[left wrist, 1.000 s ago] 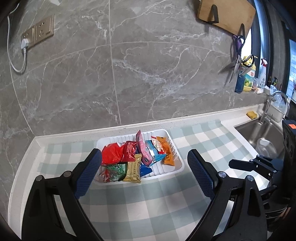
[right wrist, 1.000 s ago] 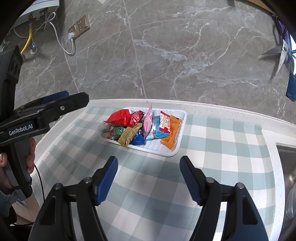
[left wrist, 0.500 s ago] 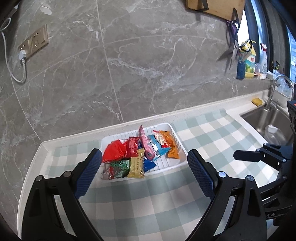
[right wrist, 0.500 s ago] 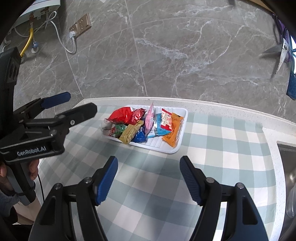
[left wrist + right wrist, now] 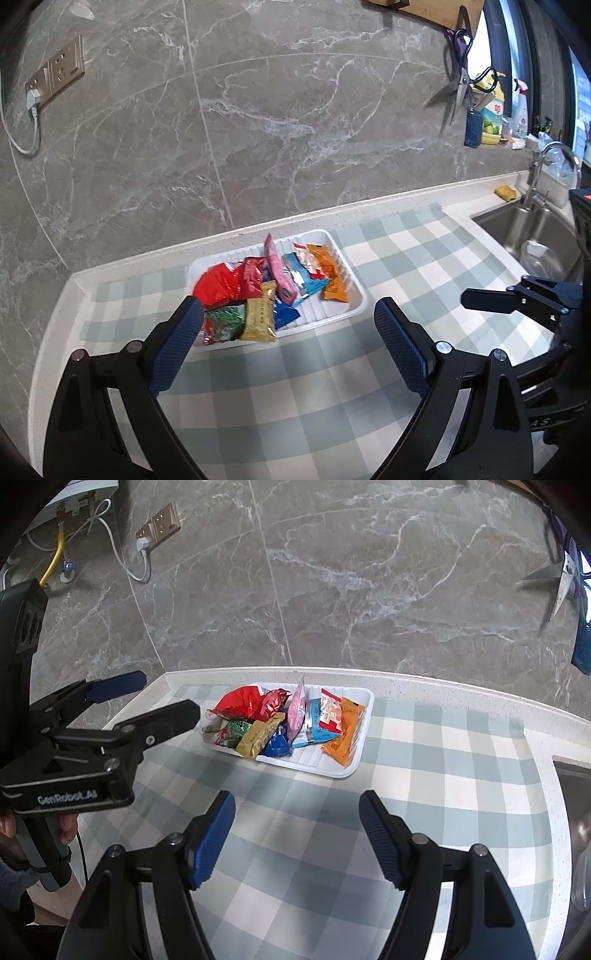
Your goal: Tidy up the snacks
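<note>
Snacks sit piled in the white tray (image 5: pixel 352 291) on the checked cloth (image 5: pixel 332 387), near the back wall. In the tray, left to right from your left camera: red bag (image 5: pixel 216 286), green packet (image 5: pixel 225 319) at the front corner, gold bar (image 5: pixel 260 314) lying over the front rim, blue packet (image 5: pixel 286 314) beside it, pink packet (image 5: pixel 279 273) standing on edge, light blue packet (image 5: pixel 304 278), and orange packet (image 5: pixel 330 273) flat at the right end. The packets overlap; only the orange one lies mostly clear of the pile.

Your left gripper (image 5: pixel 288 325) is wide open, holding nothing. Its left finger (image 5: pixel 173 343) overlaps the tray's front left corner in view; can't tell if it touches. The other finger sits off the tray's right front corner, over the cloth.

Your right gripper (image 5: pixel 297 812) is also wide open and empty, over the cloth, well short of the tray's near edge. From its camera your left gripper (image 5: pixel 159 709) shows at the left, tips just beside the red bag end of the tray, your hand (image 5: pixel 66 827) on its handle.

Sink (image 5: pixel 535 236) and tap (image 5: pixel 543 162) are to the far right, well apart from the tray. Scissors (image 5: pixel 458 81) hang on the wall above, a socket (image 5: pixel 55 77) at upper left.
</note>
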